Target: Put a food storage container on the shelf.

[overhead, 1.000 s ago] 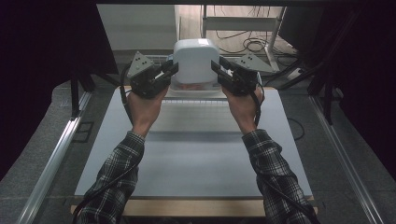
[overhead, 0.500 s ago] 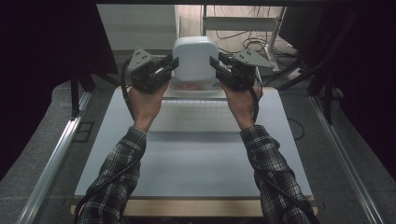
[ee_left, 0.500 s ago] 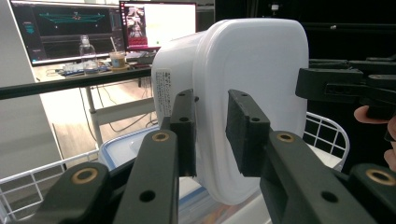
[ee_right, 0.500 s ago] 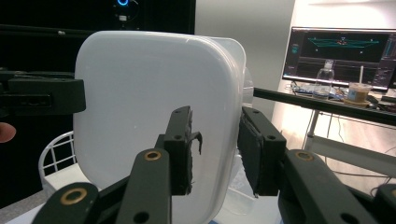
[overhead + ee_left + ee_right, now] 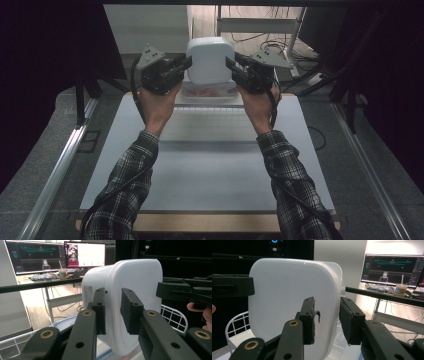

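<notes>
A lab or recording studio. Black curtains (image 5: 45, 60) close in the table (image 5: 210, 165) at nine and three o'clock, and metal rails (image 5: 60, 170) run along the grey floor. Beyond the table at twelve, a desk (image 5: 50, 281) carries monitors (image 5: 85, 253) showing graphs, with a bottle (image 5: 382, 280), a cup (image 5: 401, 288) and loose cables (image 5: 270, 12).

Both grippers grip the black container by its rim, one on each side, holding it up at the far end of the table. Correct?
Not quite: the container is white, not black, as the high view shows. The rest holds: the left gripper and the right gripper each have their fingers on either side of its rim, one per side, holding it up at the far end of the table.
</notes>
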The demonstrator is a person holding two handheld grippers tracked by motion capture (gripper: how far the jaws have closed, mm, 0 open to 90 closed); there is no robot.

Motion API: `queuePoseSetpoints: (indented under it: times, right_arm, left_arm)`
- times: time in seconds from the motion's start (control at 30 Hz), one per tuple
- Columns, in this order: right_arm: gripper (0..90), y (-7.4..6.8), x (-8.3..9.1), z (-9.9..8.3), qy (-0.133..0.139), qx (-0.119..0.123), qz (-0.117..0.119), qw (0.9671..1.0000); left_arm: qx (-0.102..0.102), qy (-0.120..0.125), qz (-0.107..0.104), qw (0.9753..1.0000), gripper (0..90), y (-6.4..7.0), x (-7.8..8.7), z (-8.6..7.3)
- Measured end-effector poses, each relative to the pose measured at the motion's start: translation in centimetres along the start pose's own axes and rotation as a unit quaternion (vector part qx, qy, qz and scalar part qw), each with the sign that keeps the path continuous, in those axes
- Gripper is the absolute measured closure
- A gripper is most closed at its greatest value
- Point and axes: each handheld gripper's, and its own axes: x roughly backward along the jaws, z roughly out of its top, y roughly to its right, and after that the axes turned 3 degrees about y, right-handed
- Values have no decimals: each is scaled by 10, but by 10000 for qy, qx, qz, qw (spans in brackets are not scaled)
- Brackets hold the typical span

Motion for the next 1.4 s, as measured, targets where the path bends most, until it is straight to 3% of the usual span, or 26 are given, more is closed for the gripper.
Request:
queuePoseSetpoints:
  times: [0.53,0.8,0.93,1.1,1.2,1.33,1.4]
  right_arm:
    - [674,10,-12,11,13,-36,-109,9999]
    - [666,14,-22,13,-48,-55,-123,9999]
    - [660,15,-28,13,-113,-37,-129,9998]
    - [656,17,-37,7,-273,-84,-144,9995]
    - [650,20,-41,3,-270,-220,-132,9993]
    - [651,22,-44,5,-319,-260,-151,9990]
    - [639,22,-46,6,-344,-255,-169,9989]
  left_arm:
    - [23,-52,125,9999,720,-5,-16,11]
    - [135,-95,214,9996,709,-12,-25,14]
    - [150,-212,282,9993,700,-17,-30,13]
    - [99,-632,358,9973,697,-25,-45,8]
    - [231,-604,329,9974,689,-27,-49,10]
    - [68,-799,393,9960,691,-25,-52,17]
    - [81,-803,381,9960,674,-25,-53,17]
